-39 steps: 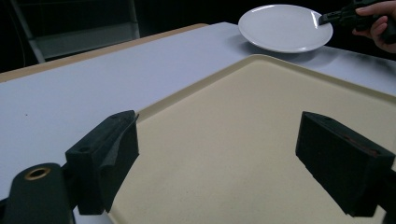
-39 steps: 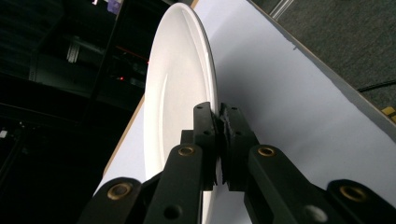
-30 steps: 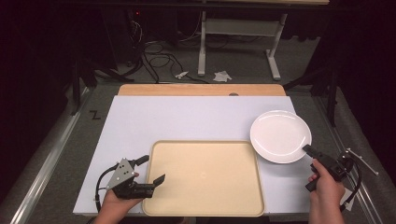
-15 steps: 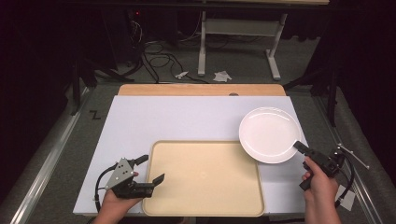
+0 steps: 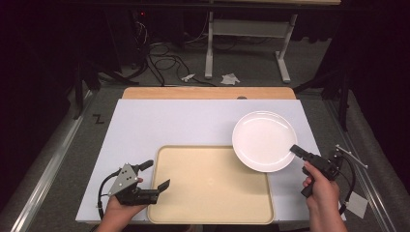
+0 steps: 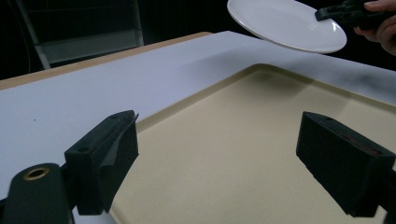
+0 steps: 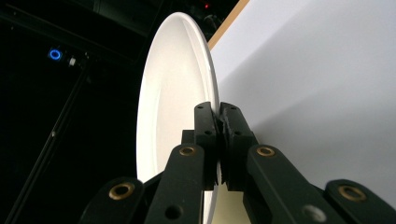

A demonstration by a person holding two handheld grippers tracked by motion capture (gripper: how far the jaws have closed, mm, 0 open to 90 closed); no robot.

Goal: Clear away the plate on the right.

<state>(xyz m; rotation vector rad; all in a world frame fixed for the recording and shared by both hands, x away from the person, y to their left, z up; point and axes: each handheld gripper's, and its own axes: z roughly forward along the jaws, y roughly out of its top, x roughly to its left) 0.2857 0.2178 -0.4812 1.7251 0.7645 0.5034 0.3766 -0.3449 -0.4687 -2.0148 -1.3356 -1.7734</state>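
Note:
A white plate [image 5: 263, 139] hangs above the table, its near-left edge over the far right corner of the beige tray [image 5: 212, 203]. My right gripper [image 5: 293, 149] is shut on the plate's right rim, and the right gripper view shows the jaws pinching the plate [image 7: 173, 98] edge-on. My left gripper [image 5: 158, 176] rests at the tray's near left edge, open, with nothing between its fingers. From the left gripper view the two fingers [image 6: 105, 156] straddle bare tray [image 6: 224, 158], and the plate [image 6: 285, 23] floats at the upper right.
A white board [image 5: 183, 121] covers the tabletop, with a wooden strip [image 5: 208, 93] along its far edge. Beyond the table, cables and table legs [image 5: 285, 53] stand on a dark floor. A white tag [image 5: 357, 204] lies off the table's near right corner.
The right gripper has carried the plate leftward and slightly up, from the right side of the board to over the tray's far right corner. The left gripper has stayed put.

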